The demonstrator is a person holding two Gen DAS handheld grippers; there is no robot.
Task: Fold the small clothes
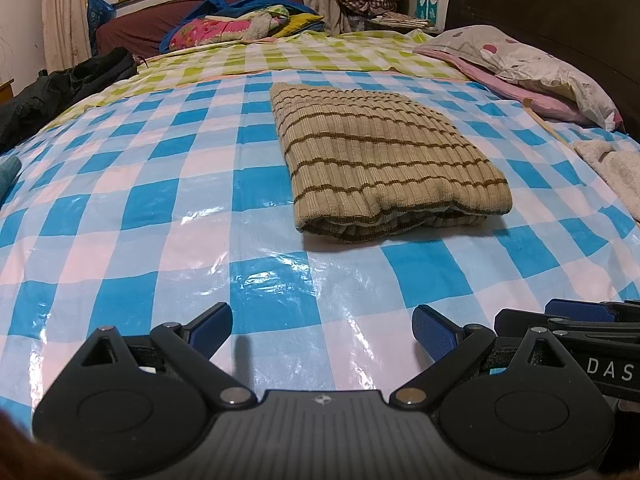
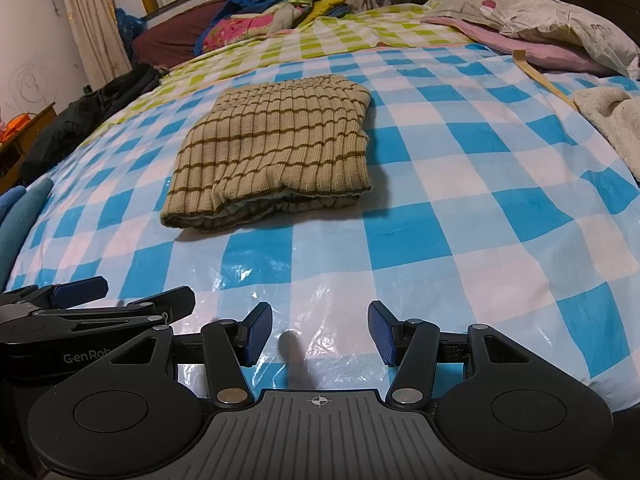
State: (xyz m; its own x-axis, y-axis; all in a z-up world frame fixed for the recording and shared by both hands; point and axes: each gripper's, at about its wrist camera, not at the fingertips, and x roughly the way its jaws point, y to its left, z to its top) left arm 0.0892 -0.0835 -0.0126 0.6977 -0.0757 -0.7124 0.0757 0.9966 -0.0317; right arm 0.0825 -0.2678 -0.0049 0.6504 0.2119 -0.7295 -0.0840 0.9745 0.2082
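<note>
A beige ribbed knit garment with brown stripes (image 1: 380, 156) lies folded into a flat rectangle on the blue-and-white checked plastic sheet (image 1: 160, 200) covering the bed. It also shows in the right wrist view (image 2: 276, 148). My left gripper (image 1: 322, 334) is open and empty, low over the sheet, well in front of the garment. My right gripper (image 2: 320, 334) is open and empty, also in front of the garment. The right gripper shows at the right edge of the left wrist view (image 1: 576, 320). The left gripper shows at the left edge of the right wrist view (image 2: 92, 300).
A pillow in a plastic bag (image 1: 532, 64) on pink cloth lies at the right. A white fluffy cloth (image 2: 612, 120) is near the right edge. Dark clothes (image 1: 60, 88) lie at the left. A pile of bright bedding (image 1: 240, 24) is at the far end.
</note>
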